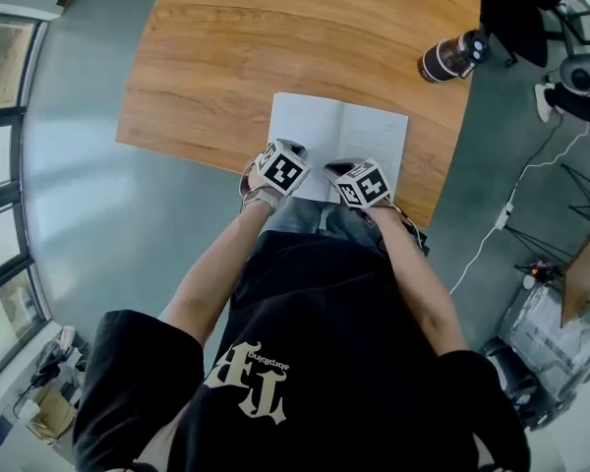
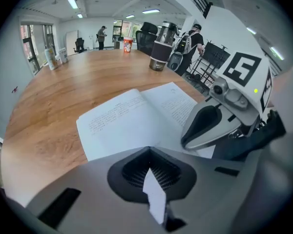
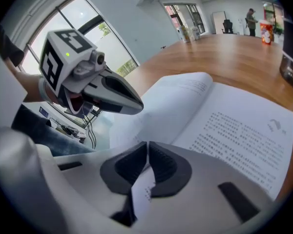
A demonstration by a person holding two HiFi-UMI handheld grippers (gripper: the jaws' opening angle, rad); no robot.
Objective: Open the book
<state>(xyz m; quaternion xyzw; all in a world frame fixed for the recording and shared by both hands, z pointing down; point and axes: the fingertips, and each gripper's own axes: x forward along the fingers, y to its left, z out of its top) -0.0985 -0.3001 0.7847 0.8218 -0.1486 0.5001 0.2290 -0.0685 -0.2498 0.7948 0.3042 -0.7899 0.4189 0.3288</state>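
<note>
- The worktop [image 1: 206, 57] is bare left of and beyond the open book [image 1: 339, 136], leaving wide free passage there.
- A dark tumbler [image 1: 450, 57] stands by the far right edge, well apart from the book.
- The left gripper [image 2: 148, 152] and right gripper [image 3: 146, 147] crowd the book's near edge, just beside each other.

The wooden table [image 1: 216, 57] in front of me has a rounded near corner. The book [image 1: 339, 136] lies open and flat on it, at the edge nearest me. Well beyond it a dark tumbler [image 1: 450, 57] stands upright near the table's right edge, and a red cup [image 2: 128, 45] stands farther off.
</note>
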